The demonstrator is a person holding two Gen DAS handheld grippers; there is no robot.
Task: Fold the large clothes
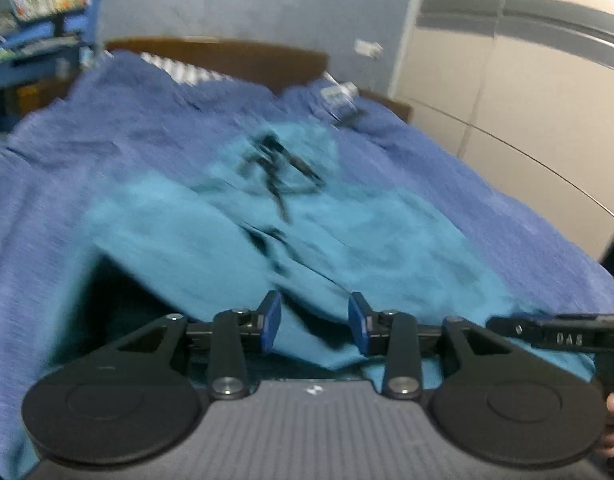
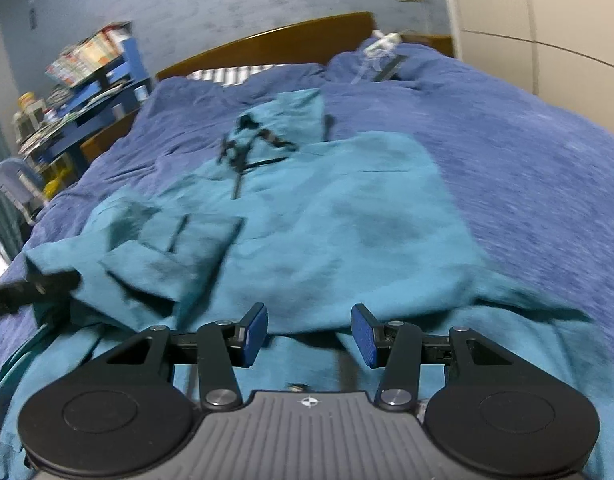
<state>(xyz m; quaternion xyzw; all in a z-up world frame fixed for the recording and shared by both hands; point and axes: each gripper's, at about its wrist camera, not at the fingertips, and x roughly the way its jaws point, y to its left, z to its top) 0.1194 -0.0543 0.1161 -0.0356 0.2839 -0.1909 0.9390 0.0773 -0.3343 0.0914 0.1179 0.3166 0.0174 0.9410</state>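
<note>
A large teal fabric garment with black drawstrings (image 2: pixel 307 216) lies spread on a bed covered by a blue textured bedspread (image 2: pixel 527 168), reaching from directly under both sets of fingers out ahead of them toward the brown wooden headboard (image 2: pixel 275 46).

The left gripper (image 1: pixel 314 330) has its blue-padded fingers (image 1: pixel 272 326) standing wide apart, with teal cloth passing through the gap but not pinched. The right gripper (image 2: pixel 310 334) is likewise spread wide; its fingers (image 2: pixel 254 334) hover just above the near hem, gripping nothing. In the left view the right tool's black body shows beyond the right-hand finger; in the right view the left tool's black body sits well off past the left-hand finger, against a bunched flap.

As for progress, the folding looks barely begun or mid-way. Ahead of the right fingers the cloth is fairly flat, while a sleeve-like portion off past the left-hand finger is folded over and rumpled. No neat compact stack shows yet, so further folds and smoothing seem to remain. Motion blur hides the finer creases.
</note>
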